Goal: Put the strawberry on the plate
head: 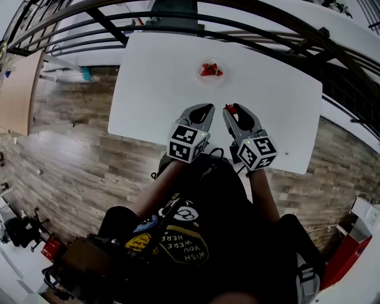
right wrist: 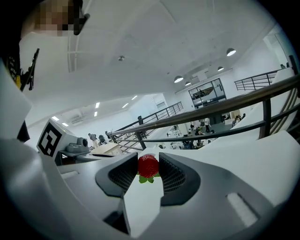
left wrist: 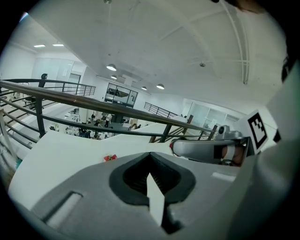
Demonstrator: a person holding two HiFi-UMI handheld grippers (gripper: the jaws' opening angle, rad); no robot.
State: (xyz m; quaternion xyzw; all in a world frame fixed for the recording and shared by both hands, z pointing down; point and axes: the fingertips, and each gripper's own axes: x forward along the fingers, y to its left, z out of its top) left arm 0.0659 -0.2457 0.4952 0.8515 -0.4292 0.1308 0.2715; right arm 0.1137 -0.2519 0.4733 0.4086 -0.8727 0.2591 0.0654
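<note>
A red strawberry with a green leafy end sits clamped between the dark pads of my right gripper. In the head view that gripper hovers over the near half of the white table, the berry at its tip. My left gripper hangs just left of it, jaws together and holding nothing; its own view shows the tips meeting. Farther across the table lies a pale plate carrying a few strawberries, also visible as a small red cluster of berries.
Dark metal railings curve round the table's far side. Wooden flooring lies to the left and right below the table. The person's arms and dark shirt fill the near foreground.
</note>
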